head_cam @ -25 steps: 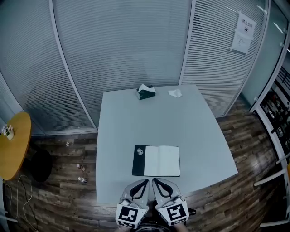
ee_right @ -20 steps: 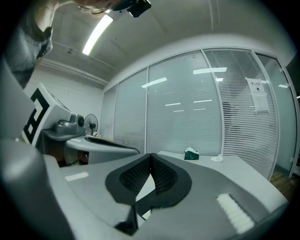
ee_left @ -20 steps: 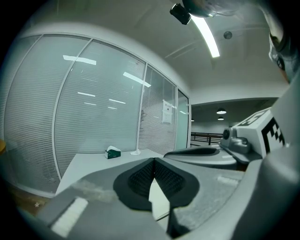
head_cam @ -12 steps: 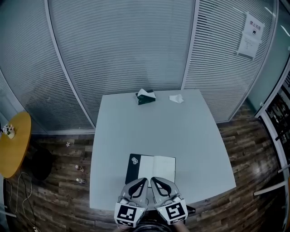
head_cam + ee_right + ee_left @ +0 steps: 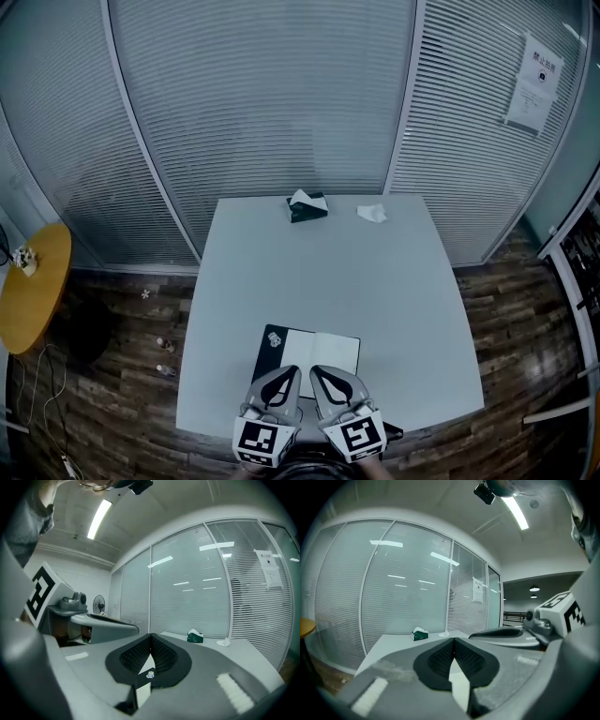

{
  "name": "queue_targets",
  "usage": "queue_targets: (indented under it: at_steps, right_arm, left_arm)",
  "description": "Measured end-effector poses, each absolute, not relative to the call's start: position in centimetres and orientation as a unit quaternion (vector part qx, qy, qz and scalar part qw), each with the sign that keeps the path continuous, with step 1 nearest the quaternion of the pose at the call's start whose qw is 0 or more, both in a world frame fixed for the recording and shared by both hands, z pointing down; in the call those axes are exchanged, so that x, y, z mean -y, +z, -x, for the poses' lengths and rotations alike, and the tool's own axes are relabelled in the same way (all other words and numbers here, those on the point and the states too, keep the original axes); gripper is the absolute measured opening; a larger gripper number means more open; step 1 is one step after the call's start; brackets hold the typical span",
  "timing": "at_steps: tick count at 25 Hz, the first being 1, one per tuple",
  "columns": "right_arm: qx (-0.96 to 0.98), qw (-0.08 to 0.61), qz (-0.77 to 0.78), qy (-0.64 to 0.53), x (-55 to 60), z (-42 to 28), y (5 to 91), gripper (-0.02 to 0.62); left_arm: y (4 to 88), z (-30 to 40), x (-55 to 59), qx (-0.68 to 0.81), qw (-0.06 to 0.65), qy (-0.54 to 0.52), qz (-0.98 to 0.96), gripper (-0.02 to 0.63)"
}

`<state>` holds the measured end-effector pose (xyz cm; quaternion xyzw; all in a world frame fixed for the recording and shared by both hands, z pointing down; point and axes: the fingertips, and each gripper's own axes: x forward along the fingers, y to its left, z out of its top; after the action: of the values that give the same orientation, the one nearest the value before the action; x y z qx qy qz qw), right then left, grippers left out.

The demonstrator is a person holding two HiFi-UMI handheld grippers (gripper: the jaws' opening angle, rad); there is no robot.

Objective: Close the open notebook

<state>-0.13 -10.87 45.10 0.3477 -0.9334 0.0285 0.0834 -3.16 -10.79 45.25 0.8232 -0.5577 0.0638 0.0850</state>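
On the pale table point(image 5: 394, 281) the open notebook point(image 5: 319, 352) lies by the near edge, left gripper point(image 5: 289, 377) and right gripper point(image 5: 323, 375) hovering just short, both clenched empty, probably lining up.

Cool, flat, rather dim light covers the table point(image 5: 375, 272) in the head view; the notebook point(image 5: 321, 351) page is its brightest patch. Above the table, a ceiling strip light point(image 5: 516, 512) glares in both gripper views, streaking the glass wall point(image 5: 408, 588) behind. Fisheye edges bow and darken.
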Motion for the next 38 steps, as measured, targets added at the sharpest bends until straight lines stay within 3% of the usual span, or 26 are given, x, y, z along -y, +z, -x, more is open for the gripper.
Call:
queue_targets:
  at_steps: [12,38]
  right_arm:
    - [0.937,0.089,-0.335,0.035,11.6,-0.4,46.0,0.000]
    - [0.905,0.127,-0.401,0.068,12.1,3.9,48.3,0.000]
  left_arm:
    - [46.1,3.2,11.5,0.579,0.097,0.064,-0.807,0.003]
    - [53.8,10.8,12.5,0.545,0.154,0.130,-0.814,0.003]
